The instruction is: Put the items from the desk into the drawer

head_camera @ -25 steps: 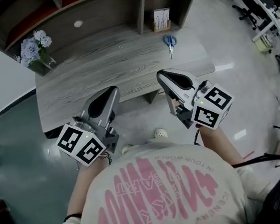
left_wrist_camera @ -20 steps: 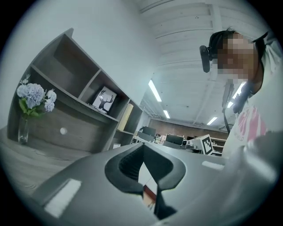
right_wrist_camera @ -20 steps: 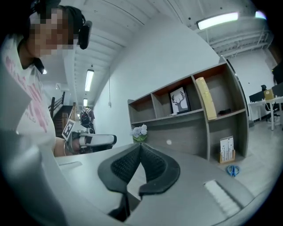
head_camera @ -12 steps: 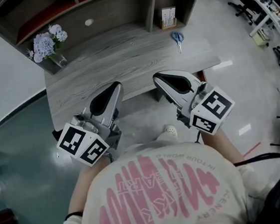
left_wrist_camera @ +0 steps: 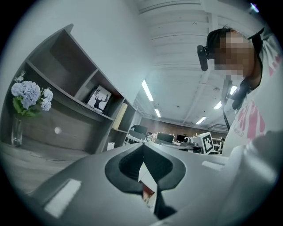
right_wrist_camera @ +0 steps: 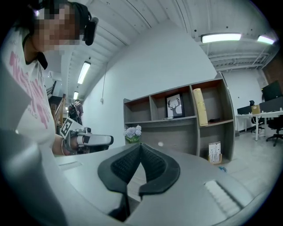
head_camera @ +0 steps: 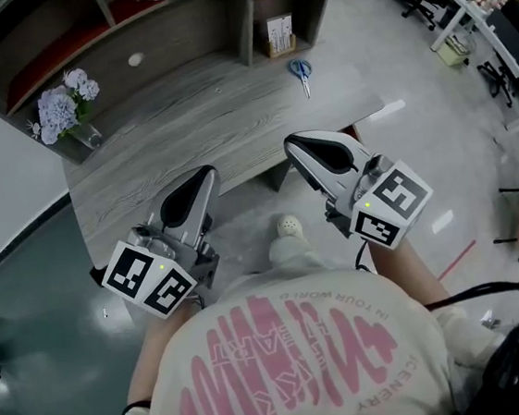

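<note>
Scissors [head_camera: 301,71] on desk [head_camera: 194,126], flower vase [head_camera: 66,107] at opposite end

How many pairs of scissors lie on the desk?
1. The blue-handled scissors lie near the desk's far right corner. Others may be hidden in the shelves.

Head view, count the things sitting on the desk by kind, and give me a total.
Vase of flowers: 1
Scissors: 1
Small card stand, in the open compartment at the back of the desk: 1
Total: 3
</note>
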Demonstrator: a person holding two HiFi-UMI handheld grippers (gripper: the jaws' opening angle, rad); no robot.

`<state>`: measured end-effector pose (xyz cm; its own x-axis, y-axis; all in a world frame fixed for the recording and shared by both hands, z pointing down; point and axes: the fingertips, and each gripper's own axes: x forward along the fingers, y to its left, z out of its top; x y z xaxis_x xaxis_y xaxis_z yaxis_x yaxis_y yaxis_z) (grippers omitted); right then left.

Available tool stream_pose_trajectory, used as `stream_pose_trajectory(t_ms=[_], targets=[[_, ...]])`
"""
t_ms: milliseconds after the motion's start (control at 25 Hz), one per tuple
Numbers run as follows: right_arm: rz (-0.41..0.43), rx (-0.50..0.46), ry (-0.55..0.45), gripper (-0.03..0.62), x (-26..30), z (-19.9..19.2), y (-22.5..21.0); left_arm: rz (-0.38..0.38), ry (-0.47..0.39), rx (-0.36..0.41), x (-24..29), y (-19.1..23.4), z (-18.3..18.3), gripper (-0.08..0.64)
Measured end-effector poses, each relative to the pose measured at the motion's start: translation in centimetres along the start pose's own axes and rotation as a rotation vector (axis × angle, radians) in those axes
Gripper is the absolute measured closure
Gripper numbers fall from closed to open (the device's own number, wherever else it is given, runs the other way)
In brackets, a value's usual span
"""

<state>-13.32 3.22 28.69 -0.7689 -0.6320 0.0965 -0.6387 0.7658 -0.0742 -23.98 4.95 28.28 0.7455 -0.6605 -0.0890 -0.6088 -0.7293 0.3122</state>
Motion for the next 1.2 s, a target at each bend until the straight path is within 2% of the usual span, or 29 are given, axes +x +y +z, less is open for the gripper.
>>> stream_pose_trajectory(t_ms=[200,480,720,920,1080,1200], targets=[[-0.025,0.005,0.008,0.586,0.4,-0.5,-3.9,0.014,0.041,0.004,2.8,1.5,-0.2,0.54],[-0.078,-0.002,0.104,0.586,0.9,-2.6,-11.1,0.063,0.061,0.004,6.5,3.6,-0.3,0.54],[-0.129,0.037,0.154,0.586,2.4,-3.6,-20.3,0.137,0.059,-0.012,10.8,7.5,-0.5,0.54],[-0.139,0.021,0.204,0.588,4.1,-5.0,-25.8,0.212,0.038,-0.026,12.7,9.9,-1.3,0.54],[-0.184,0.013,0.294,0.586,5.6,-8.0,-30.2,0.289,0.052,-0.041,12.6,11.3,-2.4,0.54],[-0.214,0.06,0.329,0.586,6.7,-10.2,-33.1,0.331,0.076,-0.047,12.4,11.9,-3.0,0.54]])
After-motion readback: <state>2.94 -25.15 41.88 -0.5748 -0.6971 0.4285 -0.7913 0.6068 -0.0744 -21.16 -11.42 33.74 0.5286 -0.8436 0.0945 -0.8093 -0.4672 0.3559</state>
